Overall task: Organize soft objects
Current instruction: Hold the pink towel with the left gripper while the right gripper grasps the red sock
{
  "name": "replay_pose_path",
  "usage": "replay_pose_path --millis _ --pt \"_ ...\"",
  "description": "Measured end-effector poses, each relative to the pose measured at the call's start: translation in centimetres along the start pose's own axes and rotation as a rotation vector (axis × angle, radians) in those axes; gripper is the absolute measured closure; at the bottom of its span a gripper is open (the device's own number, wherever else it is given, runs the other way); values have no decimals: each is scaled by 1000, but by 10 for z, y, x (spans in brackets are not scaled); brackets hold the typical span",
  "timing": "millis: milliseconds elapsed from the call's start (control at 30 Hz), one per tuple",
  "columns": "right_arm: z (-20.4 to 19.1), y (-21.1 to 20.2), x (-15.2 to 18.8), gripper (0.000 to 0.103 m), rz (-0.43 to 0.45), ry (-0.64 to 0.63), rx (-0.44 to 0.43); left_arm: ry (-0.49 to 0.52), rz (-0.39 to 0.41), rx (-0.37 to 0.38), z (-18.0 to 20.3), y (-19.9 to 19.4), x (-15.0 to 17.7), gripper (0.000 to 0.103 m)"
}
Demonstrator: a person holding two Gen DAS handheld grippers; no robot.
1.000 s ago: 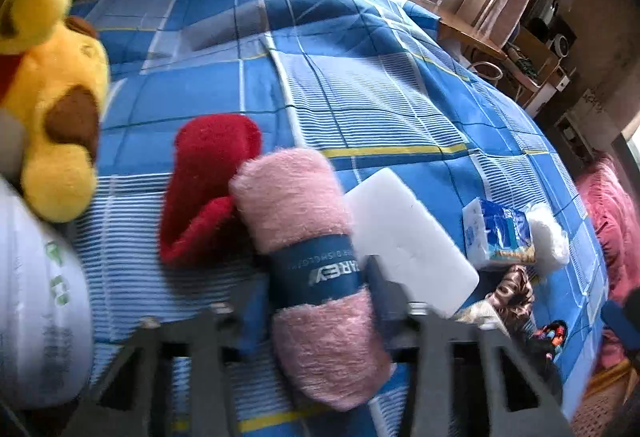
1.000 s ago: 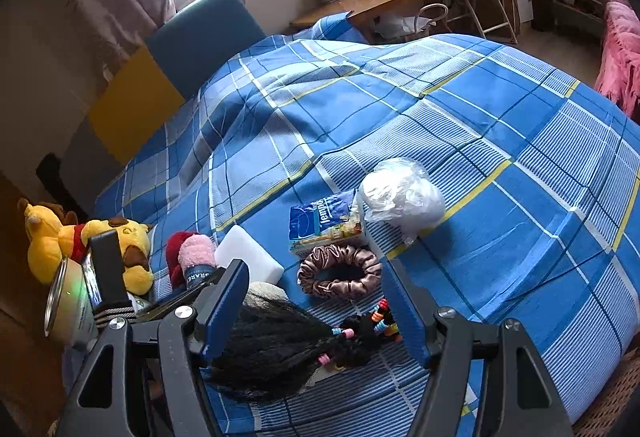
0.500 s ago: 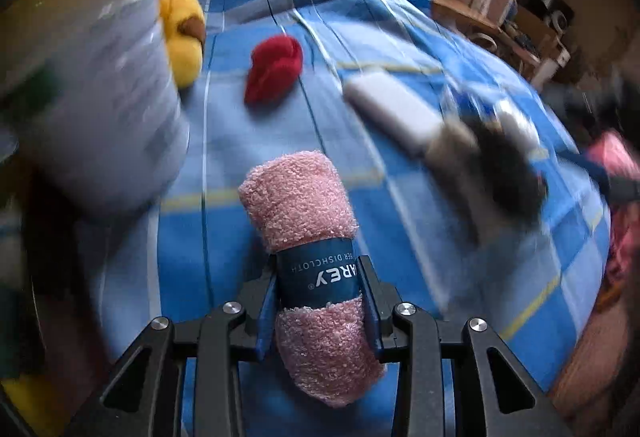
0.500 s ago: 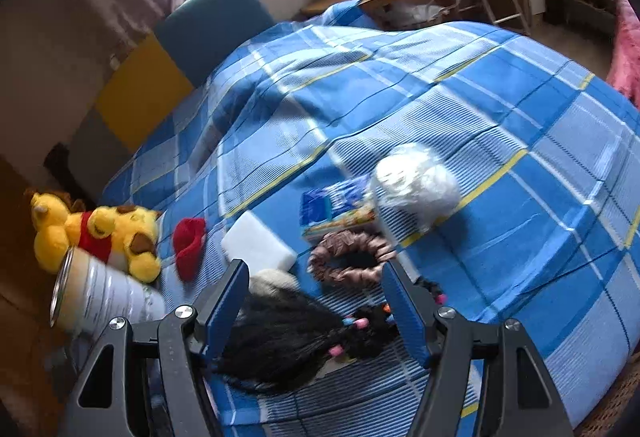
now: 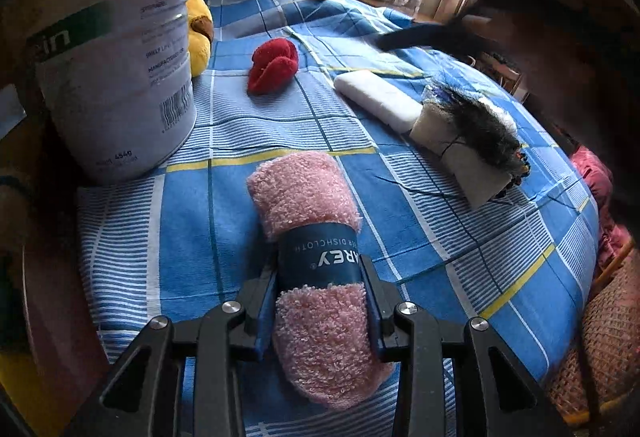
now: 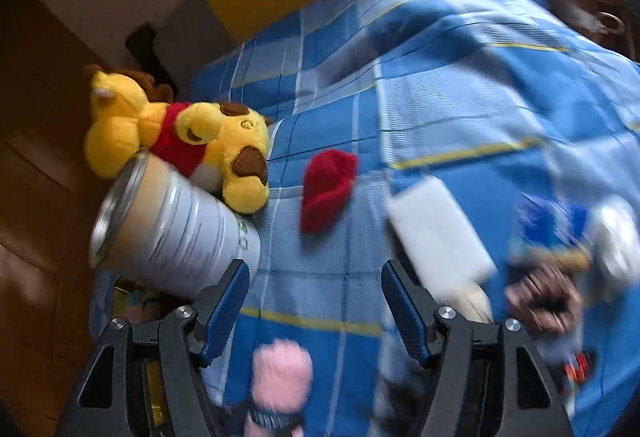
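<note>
The bed (image 5: 460, 237), under a blue checked cover, carries everything. At its left edge stands the tin (image 5: 116, 49), open-topped, with the yellow plush (image 6: 180, 133) leaning just behind it. Further in along the cover lie the red cloth (image 5: 274, 65), the white block (image 5: 380, 97) and the dark wig (image 5: 480, 129), all well apart from the tin.

The pink towel (image 5: 316, 249) is clenched in the left tongs (image 5: 320, 301), which grip it across its blue paper band. Its long axis runs straight forward along the fingers, out from the tongs. The tin lies ahead and to the left of it, near, its mouth higher than the roll.

The right tongs (image 6: 316, 301) hang released, grasping nothing, above the towel, the tin just beside their left finger.

The left hand is the nearer one for dropping the towel in the tin; I judge the roll must be raised and tipped end-down.
</note>
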State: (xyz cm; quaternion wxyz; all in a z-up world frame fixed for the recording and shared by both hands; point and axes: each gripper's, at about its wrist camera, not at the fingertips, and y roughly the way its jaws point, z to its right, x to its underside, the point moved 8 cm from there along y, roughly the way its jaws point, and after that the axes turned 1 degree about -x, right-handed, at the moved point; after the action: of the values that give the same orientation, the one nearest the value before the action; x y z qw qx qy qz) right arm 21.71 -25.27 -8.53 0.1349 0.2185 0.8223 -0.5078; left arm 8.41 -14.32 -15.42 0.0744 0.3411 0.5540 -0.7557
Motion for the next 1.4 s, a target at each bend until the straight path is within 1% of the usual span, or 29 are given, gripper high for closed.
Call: replay_pose_path --millis 33,167,267,333,367,400,433,467,500,533,600,633,667,700,767,833,867,933,1000,1067,1133,1233,1400 --pt "-2 20 -11 33 -29 -12 34 0 5 6 0 0 0 66" --pt "0 69 -37 33 -77 -24 147 1 21 27 -2 1 0 65" --pt "1 95 -46 33 -96 -28 192 4 30 29 -1 1 -1 63" --pt "2 111 -44 33 -131 -46 234 5 34 30 0 1 -1 62" --pt "1 117 -41 38 -147 -62 238 2 35 30 0 2 -1 62" --pt "-1 122 -39 55 -158 -90 248 2 35 31 -1 2 -2 62" --pt "-1 123 -37 62 -157 -136 294 4 36 31 0 2 -1 62" --pt "-2 121 -34 76 -148 -186 326 4 37 30 0 2 -1 62" --pt "-5 116 -31 82 -148 -202 309 2 38 31 0 2 -2 62" --pt "-7 110 -27 82 -151 -207 286 -2 40 30 0 2 -2 62" --pt "-11 87 -18 83 -131 -253 291 0 45 25 0 3 0 62" --pt "-13 76 -10 83 -128 -269 280 7 47 18 1 3 0 62" --pt "-14 61 4 83 -140 -278 251 11 49 14 1 2 2 62" --pt "-14 54 13 83 -149 -281 238 10 49 11 2 2 2 62" --pt "-10 40 46 83 -196 -292 219 -1 51 9 1 3 2 62" --pt "-1 35 75 83 -243 -301 238 8 52 -2 3 4 1 62" --pt "8 33 95 83 -271 -313 266 13 52 -8 4 4 2 62" --pt "21 32 119 83 -291 -326 310 20 49 -15 6 4 2 62" --pt "24 26 124 83 -252 -314 293 33 45 -26 9 5 2 63" --pt "32 23 125 82 -230 -259 268 46 36 -38 12 6 0 64" --pt "36 20 126 82 -213 -231 251 55 24 -47 13 5 -2 64" --pt "34 19 125 82 -199 -264 262 51 7 -52 9 6 -4 66" --pt "33 19 119 82 -191 -261 244 46 -21 -64 7 5 -3 67"
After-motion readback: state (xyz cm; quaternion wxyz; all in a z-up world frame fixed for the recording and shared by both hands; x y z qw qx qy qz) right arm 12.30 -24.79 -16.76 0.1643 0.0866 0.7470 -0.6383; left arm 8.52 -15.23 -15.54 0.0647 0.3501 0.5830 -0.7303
